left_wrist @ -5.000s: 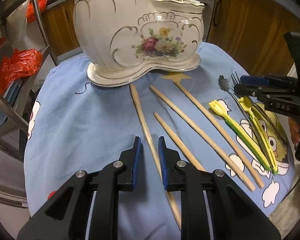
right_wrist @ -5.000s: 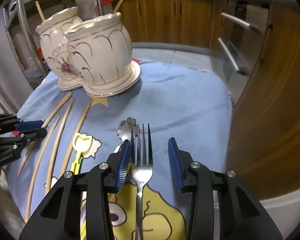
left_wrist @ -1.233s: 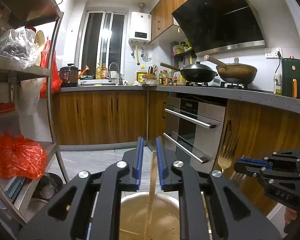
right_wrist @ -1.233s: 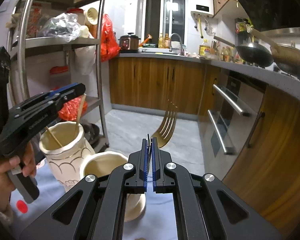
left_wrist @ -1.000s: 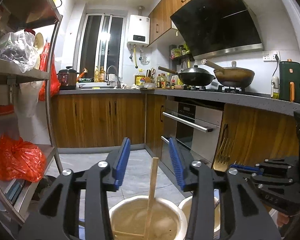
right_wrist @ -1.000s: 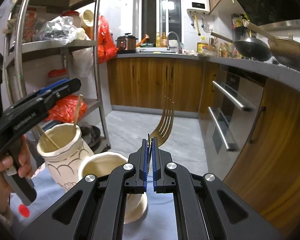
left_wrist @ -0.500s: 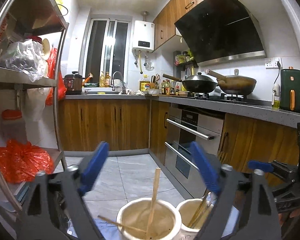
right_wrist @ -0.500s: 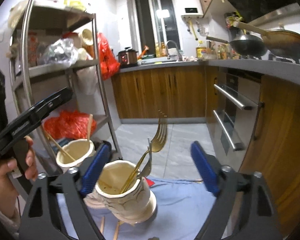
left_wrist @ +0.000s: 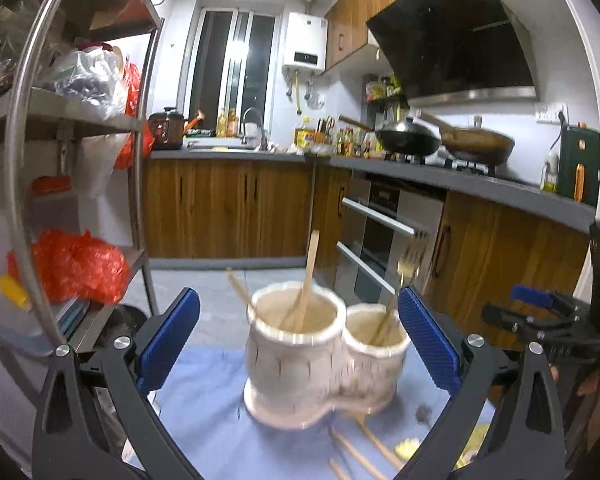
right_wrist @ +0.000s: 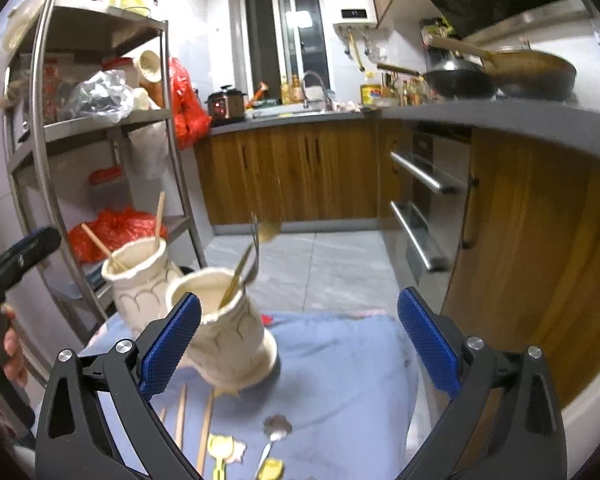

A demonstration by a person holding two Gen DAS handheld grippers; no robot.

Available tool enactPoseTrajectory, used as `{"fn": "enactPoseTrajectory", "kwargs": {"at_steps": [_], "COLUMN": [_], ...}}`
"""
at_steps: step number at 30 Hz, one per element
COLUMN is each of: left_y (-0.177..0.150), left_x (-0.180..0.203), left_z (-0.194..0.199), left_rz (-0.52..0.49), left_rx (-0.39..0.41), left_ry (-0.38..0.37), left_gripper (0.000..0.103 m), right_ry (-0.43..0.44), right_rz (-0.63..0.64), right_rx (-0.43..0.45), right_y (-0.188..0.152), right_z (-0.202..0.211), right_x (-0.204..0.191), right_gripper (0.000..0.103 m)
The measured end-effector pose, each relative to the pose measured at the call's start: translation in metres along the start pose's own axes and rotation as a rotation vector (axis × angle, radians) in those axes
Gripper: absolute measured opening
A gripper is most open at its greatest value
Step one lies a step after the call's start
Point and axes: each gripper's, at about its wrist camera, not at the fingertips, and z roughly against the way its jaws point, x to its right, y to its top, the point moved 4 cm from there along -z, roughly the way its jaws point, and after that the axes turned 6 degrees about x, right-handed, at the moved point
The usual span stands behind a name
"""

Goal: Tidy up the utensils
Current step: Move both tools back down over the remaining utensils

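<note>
The twin-cup ceramic holder (left_wrist: 300,356) on the blue cloth (right_wrist: 340,364) holds two chopsticks (left_wrist: 307,280) in one cup, a fork (right_wrist: 256,240) in the other, while loose chopsticks (right_wrist: 205,424) lie before both empty, wide-open grippers, left gripper (left_wrist: 298,340) and right gripper (right_wrist: 298,340).

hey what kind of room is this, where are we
Most likely a home kitchen. A wok and a pan sit on the stove under a range hood, a built-in oven sits among wooden cabinets, and a metal storage rack holds bags and jars.
</note>
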Motion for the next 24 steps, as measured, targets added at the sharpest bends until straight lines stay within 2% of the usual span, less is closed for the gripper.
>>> {"fn": "enactPoseTrajectory", "kwargs": {"at_steps": [4, 13, 16, 24], "left_y": [-0.021, -0.063, -0.076, -0.114], "left_x": [0.004, 0.015, 0.017, 0.023], "left_z": [0.011, 0.025, 0.02, 0.001], "left_rz": [0.016, -0.003, -0.014, -0.052], "left_rx": [-0.059, -0.156, -0.188, -0.336], "left_ry": [-0.001, 0.007, 0.013, 0.015], "left_gripper": [0.097, 0.097, 0.097, 0.097], "right_ry": [-0.018, -0.031, -0.038, -0.053], "right_rz": [-0.001, 0.001, 0.016, 0.084], "right_rx": [-0.007, -0.095, -0.117, -0.169], "right_y": [-0.014, -0.053, -0.064, -0.081], "right_z": [0.012, 0.019, 0.018, 0.0], "right_x": [0.004, 0.005, 0.005, 0.007], "right_gripper": [0.098, 0.098, 0.098, 0.098]}}
